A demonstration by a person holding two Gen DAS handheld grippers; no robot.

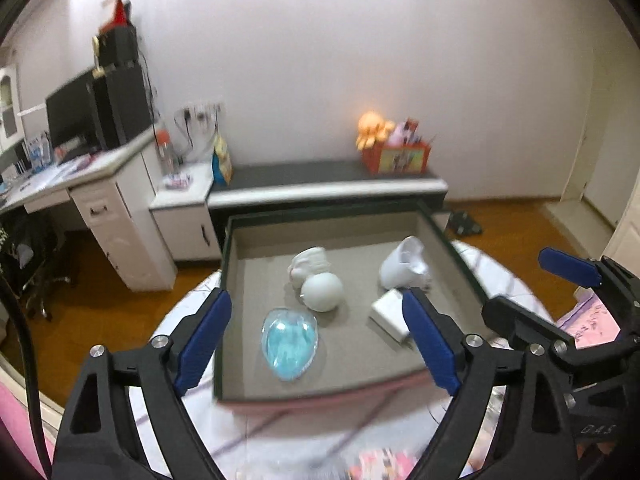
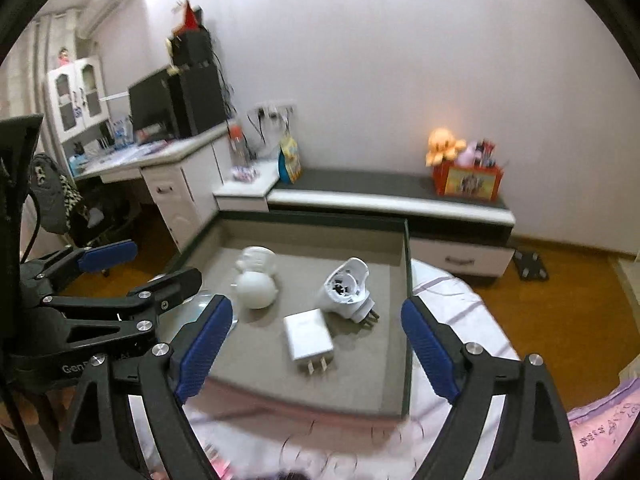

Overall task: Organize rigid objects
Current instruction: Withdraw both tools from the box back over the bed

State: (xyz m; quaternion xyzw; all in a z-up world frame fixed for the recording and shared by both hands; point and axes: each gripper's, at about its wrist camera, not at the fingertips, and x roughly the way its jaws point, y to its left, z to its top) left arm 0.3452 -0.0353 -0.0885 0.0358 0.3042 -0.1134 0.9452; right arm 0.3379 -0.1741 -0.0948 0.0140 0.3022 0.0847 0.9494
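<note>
inside the grey tray [image 2: 394, 392] lay your white charger [image 2: 307, 339]: light, rigid, slick; grip its flat sides. both jaws stood apart, empty.

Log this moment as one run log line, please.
left gripper: open, empty | right gripper: open, empty | tray: ball, charger, blue case inside

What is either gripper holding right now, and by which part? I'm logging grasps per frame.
Nothing is held. The left gripper and right gripper are both open above the tray; the charger lies untouched inside it.
</note>
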